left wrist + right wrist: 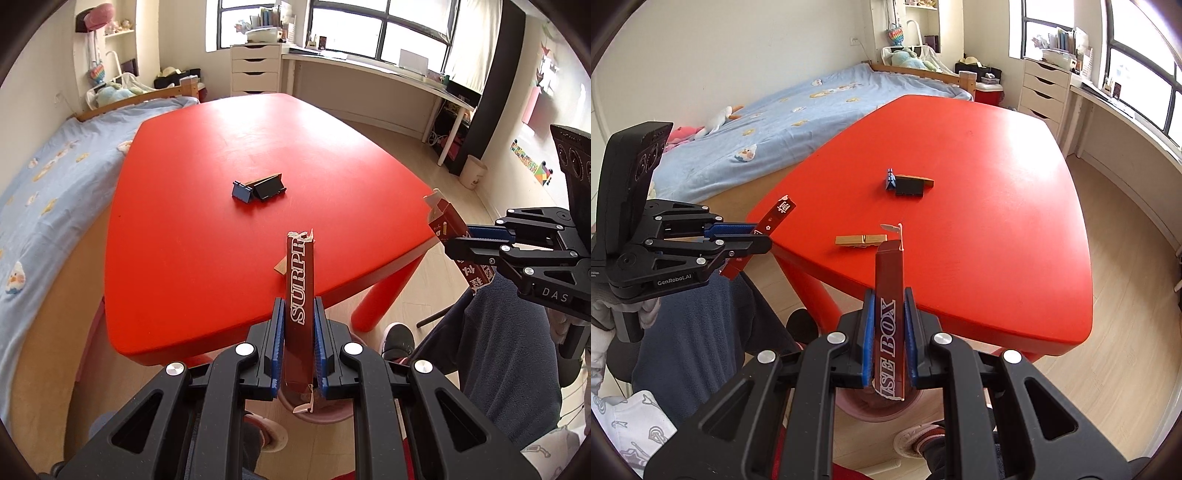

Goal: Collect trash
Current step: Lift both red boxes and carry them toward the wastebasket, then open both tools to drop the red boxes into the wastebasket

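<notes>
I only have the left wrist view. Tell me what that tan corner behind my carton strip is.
Observer: A wooden clothespin, lying flat on the red table near its front edge.
Operator: Now read the strip in the right tool.
Observer: The right tool is shut on a dark red carton strip lettered "SE BOX".
Operator: Say what sits under that tool.
Observer: A pink bin on the floor, partly hidden by the tool.
</notes>
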Action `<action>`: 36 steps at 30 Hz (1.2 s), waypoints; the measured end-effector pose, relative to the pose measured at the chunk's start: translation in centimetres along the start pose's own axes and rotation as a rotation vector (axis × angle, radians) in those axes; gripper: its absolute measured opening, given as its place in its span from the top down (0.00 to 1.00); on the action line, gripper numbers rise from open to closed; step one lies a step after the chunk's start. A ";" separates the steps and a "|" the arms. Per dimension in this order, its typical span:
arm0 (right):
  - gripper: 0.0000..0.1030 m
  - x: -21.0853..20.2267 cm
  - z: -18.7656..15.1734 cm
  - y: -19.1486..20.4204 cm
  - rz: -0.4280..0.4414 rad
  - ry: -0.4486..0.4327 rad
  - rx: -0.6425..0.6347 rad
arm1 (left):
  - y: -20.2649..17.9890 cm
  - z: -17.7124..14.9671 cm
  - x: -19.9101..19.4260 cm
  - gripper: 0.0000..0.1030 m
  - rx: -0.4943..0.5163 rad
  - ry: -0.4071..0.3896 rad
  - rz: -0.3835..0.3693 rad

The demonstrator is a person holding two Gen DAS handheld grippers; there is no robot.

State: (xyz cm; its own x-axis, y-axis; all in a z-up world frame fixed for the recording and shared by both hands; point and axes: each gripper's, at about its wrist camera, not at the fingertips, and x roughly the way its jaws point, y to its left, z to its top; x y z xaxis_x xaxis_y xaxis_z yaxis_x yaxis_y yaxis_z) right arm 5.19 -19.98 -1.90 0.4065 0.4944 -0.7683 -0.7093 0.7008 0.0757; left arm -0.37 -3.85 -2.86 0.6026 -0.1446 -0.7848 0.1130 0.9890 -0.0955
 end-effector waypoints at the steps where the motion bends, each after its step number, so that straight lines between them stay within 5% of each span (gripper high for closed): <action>1: 0.86 -0.1 -0.4 0.1 0.006 -0.001 0.008 | -0.2 -0.3 -0.1 0.86 -0.005 -0.001 -0.009; 33: 0.86 0.3 -2.3 0.8 0.060 0.009 0.024 | -2.2 -2.9 0.7 0.85 -0.011 0.031 -0.083; 34: 0.84 0.3 -2.3 0.7 0.064 0.009 0.029 | -2.2 -2.9 0.8 0.83 -0.011 0.030 -0.087; 35: 0.69 0.3 -2.3 0.6 0.069 0.009 0.033 | -2.2 -2.8 0.8 0.81 -0.014 0.032 -0.087; 36: 0.56 0.1 -2.3 0.4 0.066 0.004 0.036 | -2.1 -2.8 0.9 0.65 -0.018 0.032 -0.085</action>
State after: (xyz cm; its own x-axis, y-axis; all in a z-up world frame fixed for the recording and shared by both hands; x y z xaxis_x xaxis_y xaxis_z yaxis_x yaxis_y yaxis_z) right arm 3.62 -20.81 -3.45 0.3572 0.5378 -0.7637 -0.7129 0.6852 0.1491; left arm -2.26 -5.96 -5.13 0.5660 -0.2268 -0.7926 0.1478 0.9737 -0.1731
